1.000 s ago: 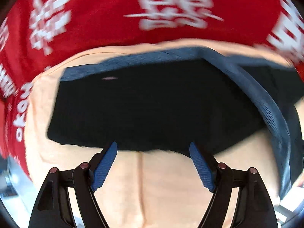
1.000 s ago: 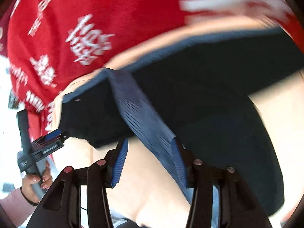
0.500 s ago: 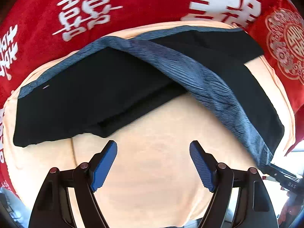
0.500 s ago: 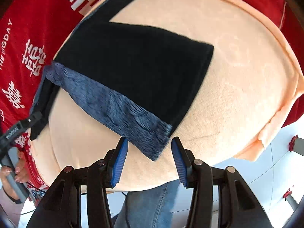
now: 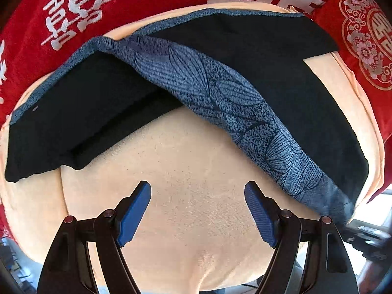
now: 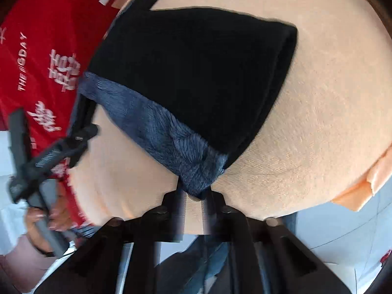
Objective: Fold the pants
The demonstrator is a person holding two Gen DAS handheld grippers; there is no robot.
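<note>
Black pants (image 5: 281,78) with a blue leaf-patterned band (image 5: 220,93) lie on a peach blanket (image 5: 191,171); one leg stretches left, the other right. My left gripper (image 5: 197,210) is open and empty over bare blanket, below the pants. In the right wrist view the pants (image 6: 196,73) show as a black wedge. My right gripper (image 6: 196,193) is shut on the blue band's corner (image 6: 196,181). The left gripper's body (image 6: 49,156) shows at the left of that view, held by a hand.
A red cloth with white characters (image 5: 73,19) lies under the blanket on the far side and also shows in the right wrist view (image 6: 49,49). The blanket's edge (image 6: 362,191) hangs at the right, over a pale floor (image 6: 343,240).
My right gripper has closed on the blue band's corner; it was open around it half a second ago. My left gripper stayed open and has hardly moved since then.
</note>
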